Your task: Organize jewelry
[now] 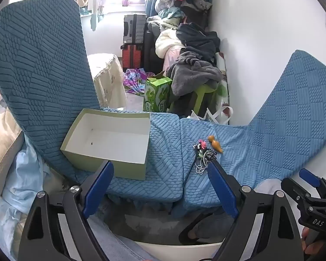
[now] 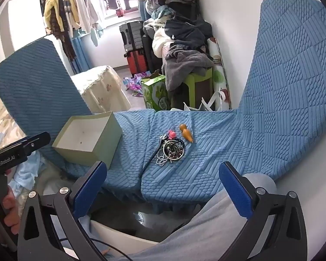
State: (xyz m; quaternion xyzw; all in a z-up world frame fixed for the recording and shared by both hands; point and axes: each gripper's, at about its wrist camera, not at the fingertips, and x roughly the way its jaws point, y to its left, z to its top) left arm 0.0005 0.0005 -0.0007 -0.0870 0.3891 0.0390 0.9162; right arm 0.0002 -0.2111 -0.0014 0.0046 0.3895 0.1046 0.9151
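Note:
A small pile of jewelry [image 2: 171, 150] lies on the blue quilted seat [image 2: 206, 174]: bangles, a bead chain, a pink flower piece, a dark hairpin stick [image 2: 153, 155] and an orange wooden piece [image 2: 186, 135]. The pile also shows in the left wrist view [image 1: 203, 156]. An open pale green box [image 1: 110, 139] with a white empty inside stands to its left; it shows in the right wrist view too [image 2: 89, 139]. My left gripper [image 1: 160, 169] is open, its right fingertip just before the pile. My right gripper [image 2: 163, 171] is open, short of the pile. Both are empty.
Two blue covered chair backs rise at the left [image 1: 37, 65] and right [image 2: 293, 87]. Beyond the seat edge stand a green carton [image 1: 156, 95], a green stool with clothes [image 1: 195, 80], suitcases [image 1: 134, 41] and a covered table [image 1: 106, 78]. My lap lies below.

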